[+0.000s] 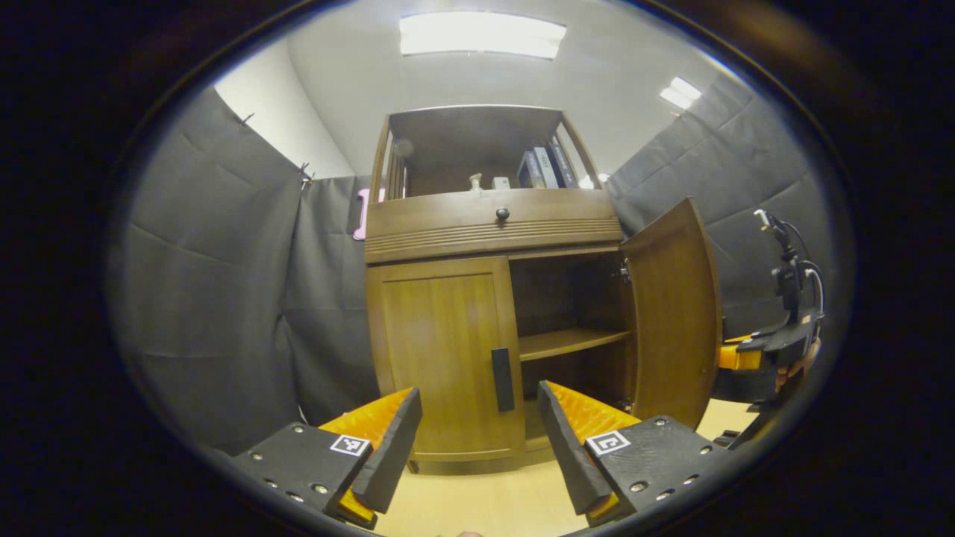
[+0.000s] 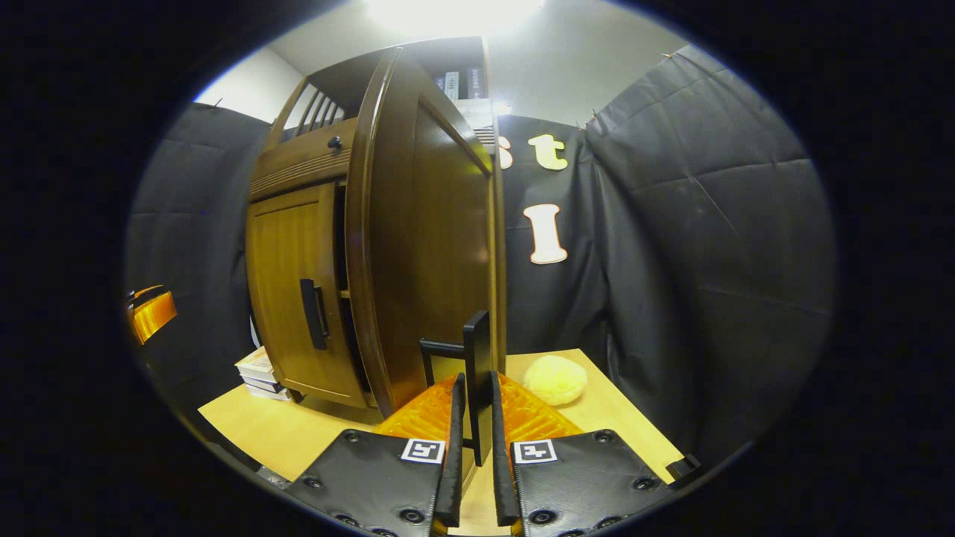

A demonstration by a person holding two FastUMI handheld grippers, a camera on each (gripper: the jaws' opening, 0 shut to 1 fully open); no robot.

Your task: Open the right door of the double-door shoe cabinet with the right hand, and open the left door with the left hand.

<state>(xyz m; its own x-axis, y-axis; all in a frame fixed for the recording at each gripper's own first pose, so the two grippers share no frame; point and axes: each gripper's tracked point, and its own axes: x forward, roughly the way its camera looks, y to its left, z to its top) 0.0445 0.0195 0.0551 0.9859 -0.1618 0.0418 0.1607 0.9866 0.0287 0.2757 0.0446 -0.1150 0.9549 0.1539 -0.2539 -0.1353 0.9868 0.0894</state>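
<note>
Right gripper (image 2: 475,425) clenched on the dark handle (image 2: 477,373) of the right door (image 2: 425,246), both fingers pressing it. Door swung wide open from the shoe cabinet (image 1: 477,224). Left gripper (image 1: 477,440) released, fingers spread, in front of the cabinet. Left door (image 1: 444,350) closed, its handle (image 1: 502,379) untouched. Pale fluffy ball (image 2: 553,379) on the floor right of the cabinet, books (image 2: 257,371) left of it.

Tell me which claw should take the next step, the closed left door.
Left. The left claw is open and faces the closed left door, its handle just ahead between the fingers. The right claw is shut on the right door's handle, holding the right door swung open.
</note>
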